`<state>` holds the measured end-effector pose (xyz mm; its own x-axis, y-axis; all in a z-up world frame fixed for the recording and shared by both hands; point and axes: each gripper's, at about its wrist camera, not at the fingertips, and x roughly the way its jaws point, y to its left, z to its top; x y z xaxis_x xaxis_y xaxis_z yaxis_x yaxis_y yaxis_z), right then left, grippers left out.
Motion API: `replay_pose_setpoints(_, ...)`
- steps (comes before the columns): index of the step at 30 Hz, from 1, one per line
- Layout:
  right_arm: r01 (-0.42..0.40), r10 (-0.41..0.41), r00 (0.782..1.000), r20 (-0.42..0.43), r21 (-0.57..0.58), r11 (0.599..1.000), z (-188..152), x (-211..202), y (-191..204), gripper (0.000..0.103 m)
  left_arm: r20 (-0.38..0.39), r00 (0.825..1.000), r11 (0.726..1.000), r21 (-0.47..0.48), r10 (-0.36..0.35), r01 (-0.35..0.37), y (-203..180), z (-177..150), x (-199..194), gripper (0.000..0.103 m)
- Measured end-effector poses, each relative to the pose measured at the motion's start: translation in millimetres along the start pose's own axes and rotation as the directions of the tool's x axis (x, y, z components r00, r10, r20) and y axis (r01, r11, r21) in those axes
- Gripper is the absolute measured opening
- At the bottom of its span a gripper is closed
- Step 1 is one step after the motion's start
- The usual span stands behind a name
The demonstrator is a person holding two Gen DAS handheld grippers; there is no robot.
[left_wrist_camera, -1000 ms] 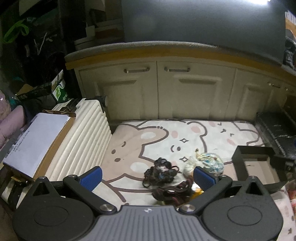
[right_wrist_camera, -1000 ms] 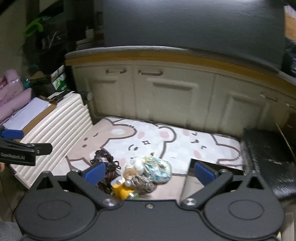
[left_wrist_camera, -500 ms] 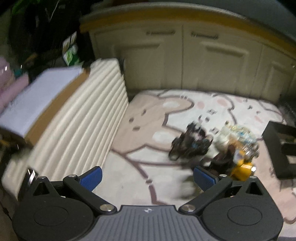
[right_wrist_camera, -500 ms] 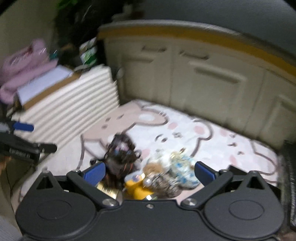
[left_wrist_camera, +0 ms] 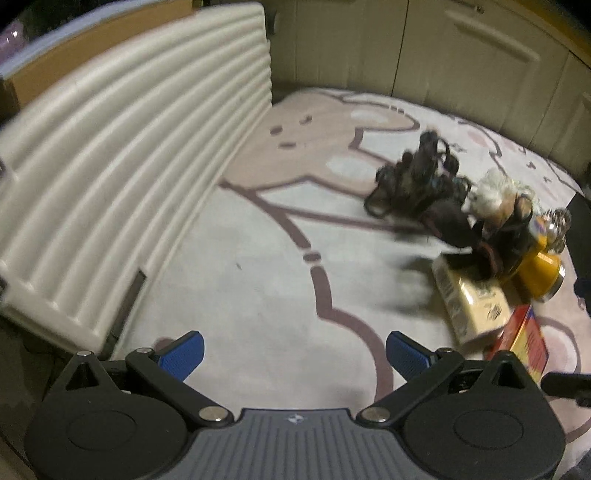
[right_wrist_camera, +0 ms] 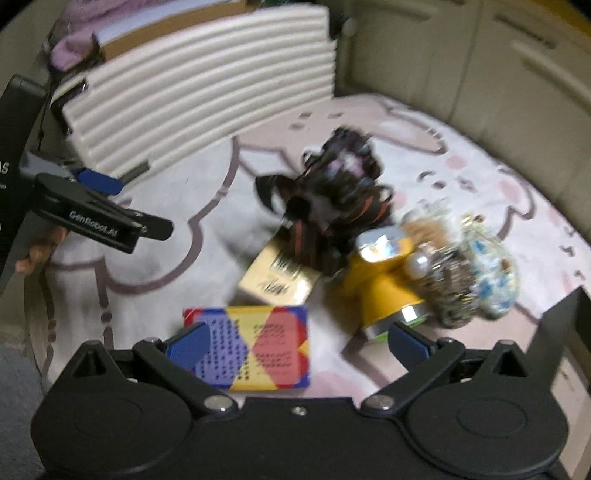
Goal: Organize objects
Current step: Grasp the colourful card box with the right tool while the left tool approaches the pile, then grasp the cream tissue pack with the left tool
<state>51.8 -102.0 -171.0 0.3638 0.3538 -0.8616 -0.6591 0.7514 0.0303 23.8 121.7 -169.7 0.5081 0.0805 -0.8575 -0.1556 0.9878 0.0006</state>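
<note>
A heap of small objects lies on the bear-print mat (left_wrist_camera: 258, 280): a dark tangle of hair ties (right_wrist_camera: 343, 184), a yellow bottle (right_wrist_camera: 384, 284), a beige box (right_wrist_camera: 280, 280), a blue-patterned pouch (right_wrist_camera: 491, 269) and a colourful flat box (right_wrist_camera: 255, 347). My right gripper (right_wrist_camera: 299, 347) is open just above the colourful box, nothing between its fingers. My left gripper (left_wrist_camera: 293, 352) is open over bare mat, left of the heap (left_wrist_camera: 461, 221); it also shows at the left of the right wrist view, left gripper (right_wrist_camera: 99, 206).
A ribbed white case (left_wrist_camera: 122, 158) lies along the mat's left side, with a cardboard box (right_wrist_camera: 173, 33) behind it. Cream cabinet doors (left_wrist_camera: 443, 48) close off the back. A black open box (right_wrist_camera: 561, 325) sits at the right edge.
Both grippers have dropped lower and tilted down toward the mat. The heap now looks closer, and the colourful flat box and beige box have come into view.
</note>
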Motion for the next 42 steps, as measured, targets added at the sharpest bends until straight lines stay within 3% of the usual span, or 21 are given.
replay_pose_setpoints(8, -0.059, 0.055, 0.994, -0.091, -0.046, 0.997, -1.1, 30.3, 14.5, 0.103, -0.055, 0.998, 0.999, -0.046, -0.026, 0.023, 8.6, -16.3, 23.6, 0.103)
replay_pose_setpoints(14, -0.089, 0.085, 0.984, -0.155, -0.017, 0.996, 1.8, 45.3, 20.5, 0.103, -0.018, 1.000, 1.000, -0.027, -0.011, 0.011, 7.2, -22.8, 24.6, 0.103)
replay_pose_setpoints(16, -0.072, 0.066, 0.984, -0.165, -0.026, 0.997, 0.8, 47.4, 22.4, 0.095, -0.005, 1.000, 0.999, -0.031, -0.007, 0.007, 7.1, -25.1, 24.9, 0.103)
replay_pose_setpoints(21, -0.045, 0.049, 0.983, -0.175, 0.025, 0.999, 1.6, 45.0, 14.0, 0.091, 0.037, 0.999, 0.999, -0.033, -0.001, 0.003, 7.1, -30.0, 23.5, 0.103)
replay_pose_setpoints(24, -0.008, 0.021, 0.979, -0.203, 0.066, 0.998, 0.6, 41.5, 3.9, 0.091, 0.046, 0.998, 0.999, -0.010, -0.042, 0.042, 10.0, -27.2, 23.0, 0.103)
replay_pose_setpoints(26, 0.010, 0.013, 0.975, -0.220, 0.104, 0.995, -1.8, 38.8, -4.6, 0.090, 0.059, 0.991, 0.993, 0.037, -0.118, 0.116, 9.5, -24.1, 22.4, 0.103)
replay_pose_setpoints(30, 0.063, -0.012, 0.966, -0.257, 0.189, 0.980, -7.7, 32.0, -24.2, 0.090, 0.056, 0.954, 0.949, 0.136, -0.295, 0.286, -2.7, -14.3, 21.6, 0.103)
replay_pose_setpoints(32, 0.092, -0.031, 0.962, -0.271, 0.217, 0.972, -12.3, 29.7, -32.8, 0.090, 0.048, 0.935, 0.922, 0.190, -0.352, 0.337, -14.6, -9.7, 22.1, 0.103)
replay_pose_setpoints(38, 0.146, -0.054, 0.951, -0.303, 0.290, 0.946, -31.2, 20.1, -58.3, 0.091, 0.024, 0.903, 0.850, 0.349, -0.429, 0.395, -54.3, 8.5, 31.5, 0.103)
replay_pose_setpoints(42, 0.161, -0.044, 0.942, -0.334, 0.330, 0.930, -45.4, 24.0, -71.3, 0.090, 0.009, 0.883, 0.813, 0.395, -0.470, 0.428, -67.7, 27.7, 44.5, 0.103)
